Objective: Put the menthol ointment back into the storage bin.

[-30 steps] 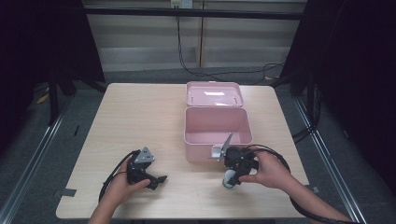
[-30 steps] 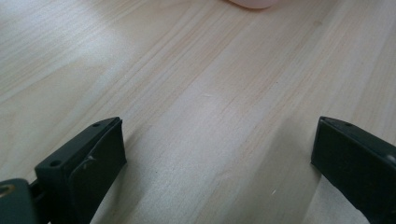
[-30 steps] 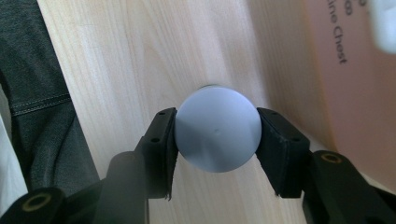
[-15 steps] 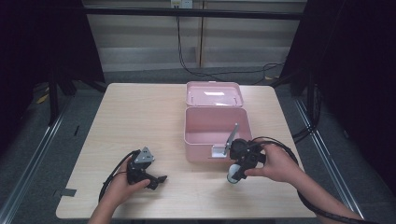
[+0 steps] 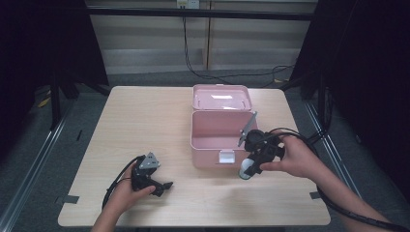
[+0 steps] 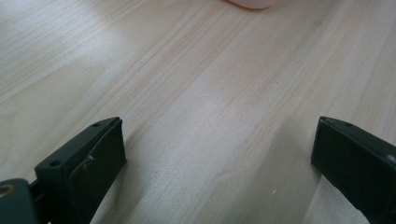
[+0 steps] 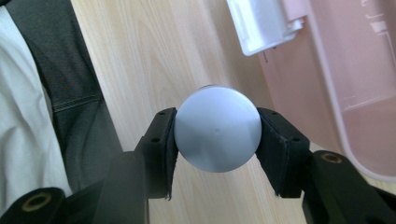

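The right tongs (image 7: pixel 215 135) are gripping a grey ball (image 7: pixel 217 129) just beside the open pink box's (image 5: pixel 212 130) front latch (image 7: pixel 264 23); the left tongs (image 6: pixel 219 163) are resting open on the counter (image 5: pixel 145 125). No writing is legible.

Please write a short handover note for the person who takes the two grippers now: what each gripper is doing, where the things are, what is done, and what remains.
Right gripper: shut on the round grey object, held just in front of the open pink box, near its white latch.
Left gripper: open, nothing between the jaws, low over the wooden table at its near left.
Done: the grey object is grasped; the box lid is already open.
Left: probably carry the object over the front wall and release it inside the box; closing the lid may follow.
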The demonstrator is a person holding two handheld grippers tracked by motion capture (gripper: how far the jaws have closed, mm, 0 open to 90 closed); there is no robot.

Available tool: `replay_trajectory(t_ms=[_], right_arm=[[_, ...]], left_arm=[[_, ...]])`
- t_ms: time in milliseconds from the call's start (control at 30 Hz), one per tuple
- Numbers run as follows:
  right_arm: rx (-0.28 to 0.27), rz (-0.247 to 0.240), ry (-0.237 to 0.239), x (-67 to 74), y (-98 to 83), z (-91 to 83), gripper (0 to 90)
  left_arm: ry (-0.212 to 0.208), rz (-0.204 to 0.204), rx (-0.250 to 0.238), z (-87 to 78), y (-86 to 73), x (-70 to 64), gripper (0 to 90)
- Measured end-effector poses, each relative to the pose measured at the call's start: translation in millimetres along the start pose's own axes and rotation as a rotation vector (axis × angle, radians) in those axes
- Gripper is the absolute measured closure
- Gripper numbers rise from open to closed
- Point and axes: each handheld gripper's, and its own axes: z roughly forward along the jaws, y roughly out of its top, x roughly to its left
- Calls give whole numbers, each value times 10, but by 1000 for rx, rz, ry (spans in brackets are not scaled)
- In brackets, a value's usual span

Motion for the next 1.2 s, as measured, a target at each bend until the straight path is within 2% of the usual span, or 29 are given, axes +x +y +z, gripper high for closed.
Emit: replay_trajectory(t_ms=[533, 900, 1100, 1200], right_arm=[[27, 13, 7, -57, 151, -356, 506], [3, 73, 10, -178, 267, -516, 506], [8, 86, -4, -253, 333, -562, 506], [7, 112, -4, -301, 369, -577, 506]], left_arm=[[5, -4, -3, -1, -2, -2, 23], [5, -5, -2, -2, -2, -2, 23], [2, -4, 2, -5, -1, 0, 23], [2, -4, -1, -3, 0, 0, 23]])
